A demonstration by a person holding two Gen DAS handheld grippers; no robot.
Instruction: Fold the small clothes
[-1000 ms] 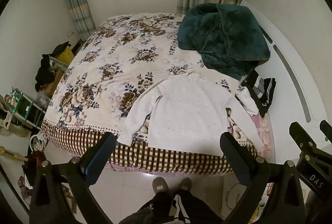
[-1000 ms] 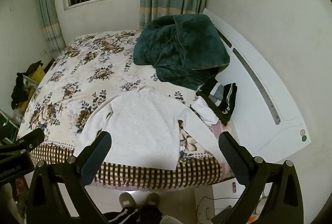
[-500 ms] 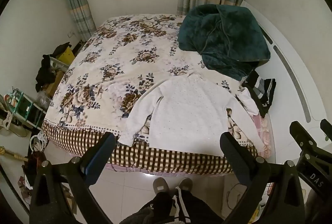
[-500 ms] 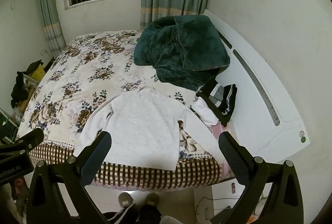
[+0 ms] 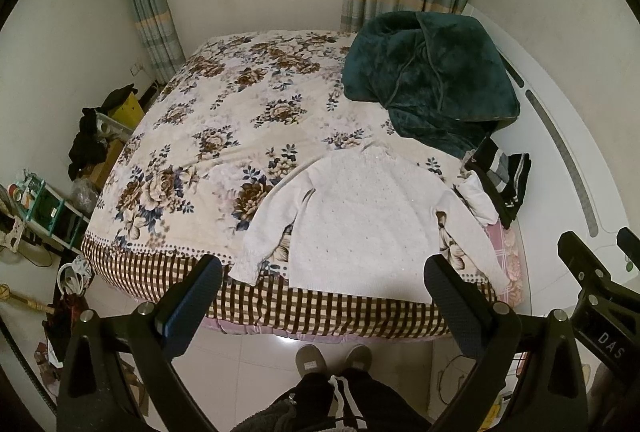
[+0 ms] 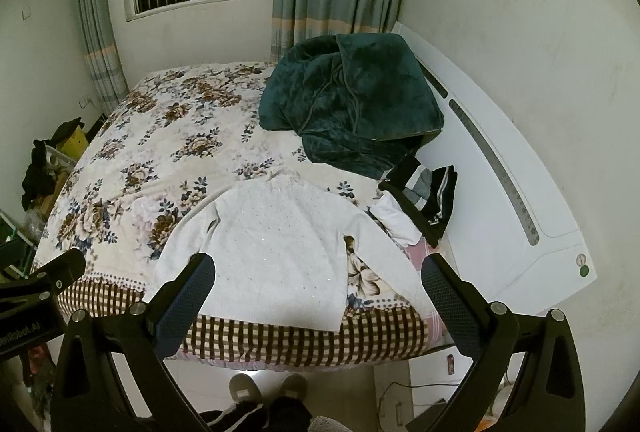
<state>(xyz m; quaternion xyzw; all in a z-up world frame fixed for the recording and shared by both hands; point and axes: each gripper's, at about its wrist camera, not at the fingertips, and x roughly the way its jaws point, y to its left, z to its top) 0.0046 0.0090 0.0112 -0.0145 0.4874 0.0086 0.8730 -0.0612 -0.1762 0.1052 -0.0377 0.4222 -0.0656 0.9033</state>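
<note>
Sweater (image 5: 362, 216), white and spread flat with sleeves out, lies at the near edge of the bed (image 5: 224, 136) exactly as a second ago, both the left gripper (image 5: 320, 296) and right gripper (image 6: 316, 292) hovering gaping, empty, so folding hasn't begun.

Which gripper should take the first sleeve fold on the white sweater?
Probably right. The right gripper sits open over the white sweater, hem close below. The left gripper, also open, hangs further back.
</note>
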